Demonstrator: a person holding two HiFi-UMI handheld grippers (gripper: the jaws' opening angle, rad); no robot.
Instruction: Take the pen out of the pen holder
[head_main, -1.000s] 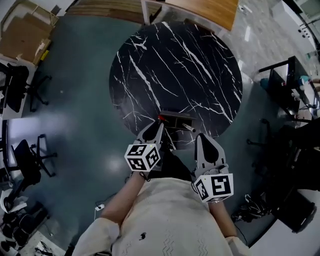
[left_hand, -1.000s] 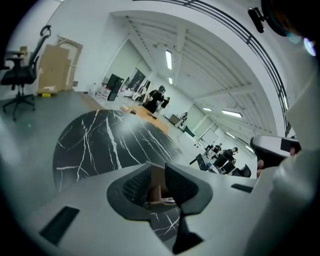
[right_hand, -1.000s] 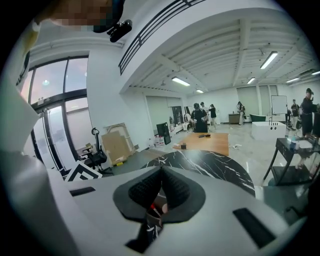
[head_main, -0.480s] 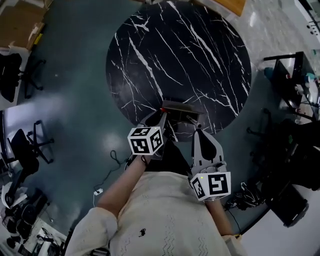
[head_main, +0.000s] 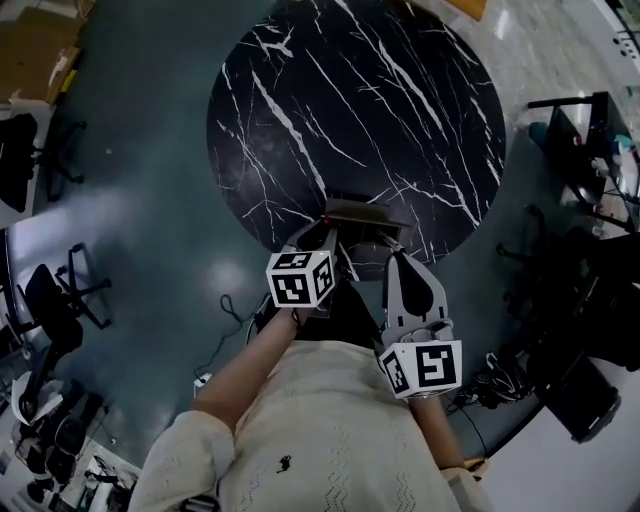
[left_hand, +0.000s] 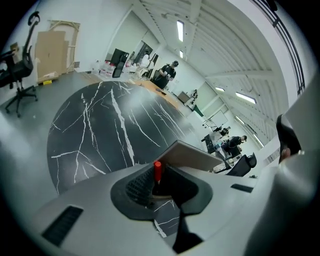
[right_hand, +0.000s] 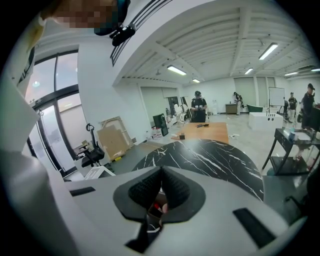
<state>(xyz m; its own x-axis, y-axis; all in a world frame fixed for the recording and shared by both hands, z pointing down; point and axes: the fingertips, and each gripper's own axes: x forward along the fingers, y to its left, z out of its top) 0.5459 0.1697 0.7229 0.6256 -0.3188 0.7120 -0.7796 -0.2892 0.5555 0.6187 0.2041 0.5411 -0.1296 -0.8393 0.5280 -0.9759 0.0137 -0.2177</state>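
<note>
In the head view, a grey rectangular pen holder (head_main: 362, 212) is set at the near edge of a round black white-veined marble table (head_main: 350, 100), and open tabletop is seen beyond it. The left gripper (head_main: 322, 232) and right gripper (head_main: 393, 258) are held at that edge.

In the left gripper view, a red-capped pen (left_hand: 157, 170) is pinched upright between the jaws, just beside the holder's wall.

In the right gripper view, the jaws are pressed together on nothing.
</note>
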